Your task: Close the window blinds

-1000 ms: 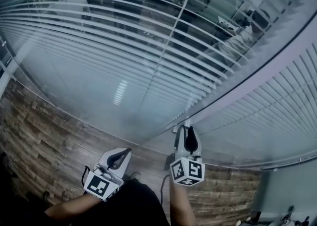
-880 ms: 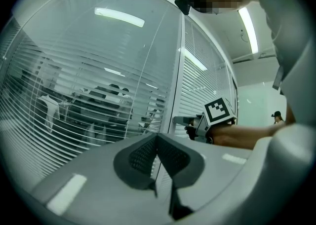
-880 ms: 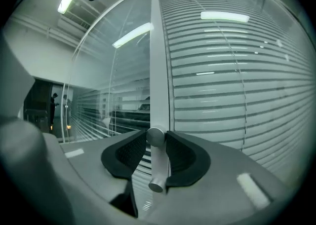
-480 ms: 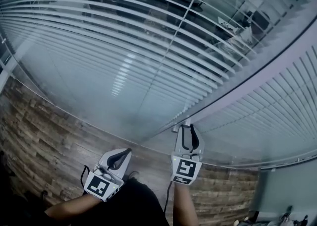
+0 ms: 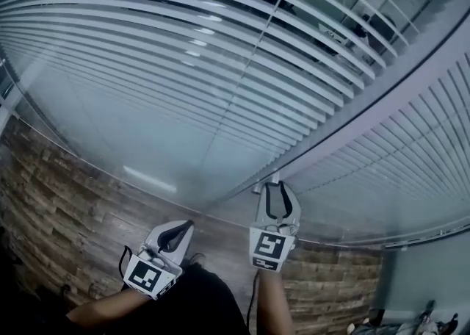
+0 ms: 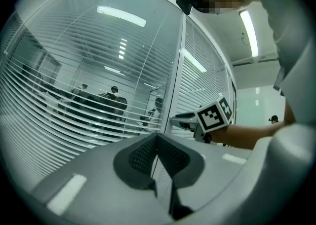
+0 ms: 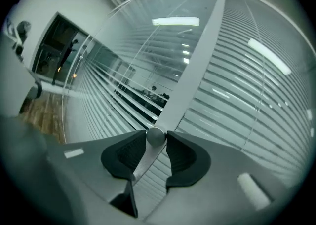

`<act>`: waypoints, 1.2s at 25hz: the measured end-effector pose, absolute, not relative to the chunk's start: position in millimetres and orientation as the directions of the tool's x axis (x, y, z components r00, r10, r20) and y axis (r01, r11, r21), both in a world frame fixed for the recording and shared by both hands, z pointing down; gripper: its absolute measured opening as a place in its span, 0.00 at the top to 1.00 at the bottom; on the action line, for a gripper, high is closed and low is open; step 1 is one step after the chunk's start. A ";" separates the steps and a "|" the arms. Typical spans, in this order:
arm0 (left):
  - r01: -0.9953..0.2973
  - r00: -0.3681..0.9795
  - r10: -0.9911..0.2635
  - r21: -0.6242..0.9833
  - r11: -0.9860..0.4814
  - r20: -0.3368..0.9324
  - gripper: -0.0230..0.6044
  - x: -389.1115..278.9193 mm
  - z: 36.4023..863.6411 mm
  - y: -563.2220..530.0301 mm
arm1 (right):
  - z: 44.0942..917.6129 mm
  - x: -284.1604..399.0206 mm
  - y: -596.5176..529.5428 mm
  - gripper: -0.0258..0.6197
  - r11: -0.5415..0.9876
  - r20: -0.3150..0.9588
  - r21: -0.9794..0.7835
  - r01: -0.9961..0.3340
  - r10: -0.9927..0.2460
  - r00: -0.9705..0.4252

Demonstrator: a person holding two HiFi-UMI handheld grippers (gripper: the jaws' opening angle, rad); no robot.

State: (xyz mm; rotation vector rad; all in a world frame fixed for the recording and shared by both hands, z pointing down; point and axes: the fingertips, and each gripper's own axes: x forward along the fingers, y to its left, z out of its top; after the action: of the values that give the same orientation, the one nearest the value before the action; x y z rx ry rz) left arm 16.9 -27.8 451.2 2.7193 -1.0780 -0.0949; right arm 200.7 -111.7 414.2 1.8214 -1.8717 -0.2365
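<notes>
Now blinds more shut than before.

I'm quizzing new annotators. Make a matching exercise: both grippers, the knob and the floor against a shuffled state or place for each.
1. left gripper
2. right gripper
3. knob
4. floor

A. wood planks
B. on the frame post between two panes
C. jaws together, nothing between them
D. jaws clamped on the knob

Pairs: 1-C, 2-D, 3-B, 4-A.

The right gripper's jaws have just eased slightly wider, with the knob between them.
</notes>
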 end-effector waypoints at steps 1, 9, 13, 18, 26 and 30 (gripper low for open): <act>-0.669 0.730 -0.684 0.223 -0.709 0.016 0.96 16.5 450.7 -27.2 | 412.7 200.3 -109.6 0.75 0.073 0.233 0.391 -0.918 -0.972 0.021; -0.675 0.723 -0.691 0.218 -0.705 0.005 0.96 19.5 448.4 -29.0 | 418.5 216.8 -108.9 0.73 0.007 0.180 -0.128 -0.992 -0.983 -0.030; -0.682 0.714 -0.700 0.245 -0.689 0.017 0.96 16.7 450.8 -32.3 | 415.8 220.5 -115.2 0.73 -0.020 0.175 -0.200 -0.980 -0.984 -0.015; -0.680 0.714 -0.699 0.252 -0.688 0.017 0.96 19.5 450.8 -32.5 | 413.9 224.7 -116.1 0.76 -0.024 0.184 -0.163 -0.986 -0.983 -0.007; -0.681 0.714 -0.699 0.252 -0.687 0.023 0.96 11.1 451.9 -29.8 | 410.8 211.0 -113.6 0.76 0.031 0.226 0.266 -0.963 -0.974 0.031; -0.673 0.723 -0.691 0.252 -0.696 0.023 0.96 12.3 453.1 -27.5 | 412.3 205.0 -111.9 0.77 0.066 0.241 0.437 -0.897 -0.969 0.047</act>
State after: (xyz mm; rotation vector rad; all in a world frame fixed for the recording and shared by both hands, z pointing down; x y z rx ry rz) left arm 12.3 -27.5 453.1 2.6850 -1.0813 -0.1072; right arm 205.0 -111.9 412.3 1.8523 -1.8713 -0.1997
